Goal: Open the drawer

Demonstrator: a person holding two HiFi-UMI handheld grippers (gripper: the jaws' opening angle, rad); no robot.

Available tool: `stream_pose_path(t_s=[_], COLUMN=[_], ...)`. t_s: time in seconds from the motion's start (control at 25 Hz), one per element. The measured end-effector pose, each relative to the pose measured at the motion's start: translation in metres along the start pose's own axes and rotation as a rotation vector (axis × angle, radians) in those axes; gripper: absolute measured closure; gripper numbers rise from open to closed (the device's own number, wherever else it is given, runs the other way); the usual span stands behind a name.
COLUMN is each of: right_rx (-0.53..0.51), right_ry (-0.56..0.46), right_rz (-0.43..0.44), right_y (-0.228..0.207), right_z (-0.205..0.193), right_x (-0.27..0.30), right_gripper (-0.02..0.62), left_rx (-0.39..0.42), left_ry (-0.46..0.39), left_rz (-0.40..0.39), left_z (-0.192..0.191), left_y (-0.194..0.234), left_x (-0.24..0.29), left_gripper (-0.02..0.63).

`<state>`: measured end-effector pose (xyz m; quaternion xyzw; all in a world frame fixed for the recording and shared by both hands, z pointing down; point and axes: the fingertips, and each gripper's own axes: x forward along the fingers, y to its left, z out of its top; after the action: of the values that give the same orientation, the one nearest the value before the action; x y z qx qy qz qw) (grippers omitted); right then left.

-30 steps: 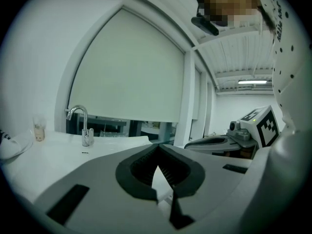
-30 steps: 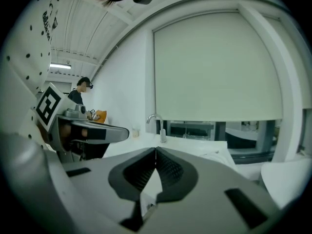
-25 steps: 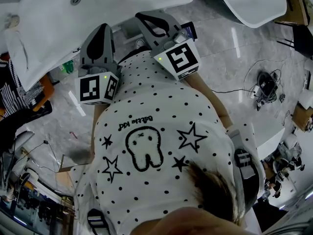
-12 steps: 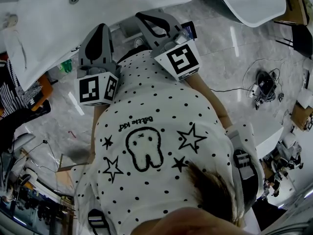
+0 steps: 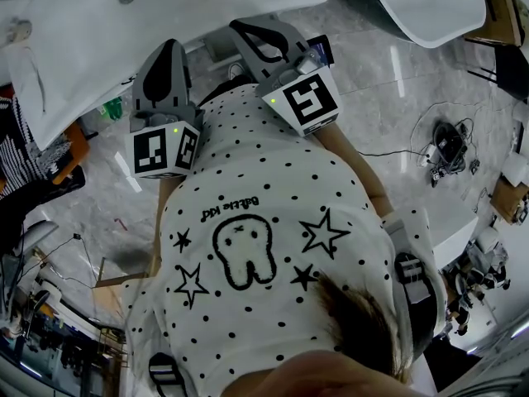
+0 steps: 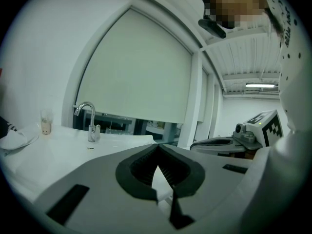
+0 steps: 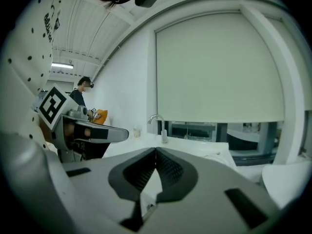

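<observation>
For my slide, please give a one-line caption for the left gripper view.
Shut, empty left hand-held gripper facing a white counter with a faucet.

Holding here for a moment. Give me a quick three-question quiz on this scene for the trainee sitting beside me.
1. True or false: the left gripper has something clamped between its jaws.
2. What stands on the white counter ahead of the grippers? A. a faucet B. a kettle C. a desk lamp
3. Fill in: the right gripper has its jaws ____.

Key: 1 false, the jaws meet on nothing. 2 A. 3 shut.
</observation>
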<state>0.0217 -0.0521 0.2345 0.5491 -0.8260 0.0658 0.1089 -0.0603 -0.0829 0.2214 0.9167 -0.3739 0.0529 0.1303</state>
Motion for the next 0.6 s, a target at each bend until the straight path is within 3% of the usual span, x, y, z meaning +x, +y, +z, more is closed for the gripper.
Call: stream_pose_path(t_s=[0.6], right_rx=[0.007], right_ry=[0.012], right_rz=[-0.004], right_y=[0.0], right_z=[-0.0013], right_x=[-0.0009], right_gripper=[0.581], left_rx=[-0.004], left_ry=[-0.004], left_rz=[-0.001], left_z=[0.0008], left_y=[-0.0007], left_x=[-0.0011], left_gripper=[0.603])
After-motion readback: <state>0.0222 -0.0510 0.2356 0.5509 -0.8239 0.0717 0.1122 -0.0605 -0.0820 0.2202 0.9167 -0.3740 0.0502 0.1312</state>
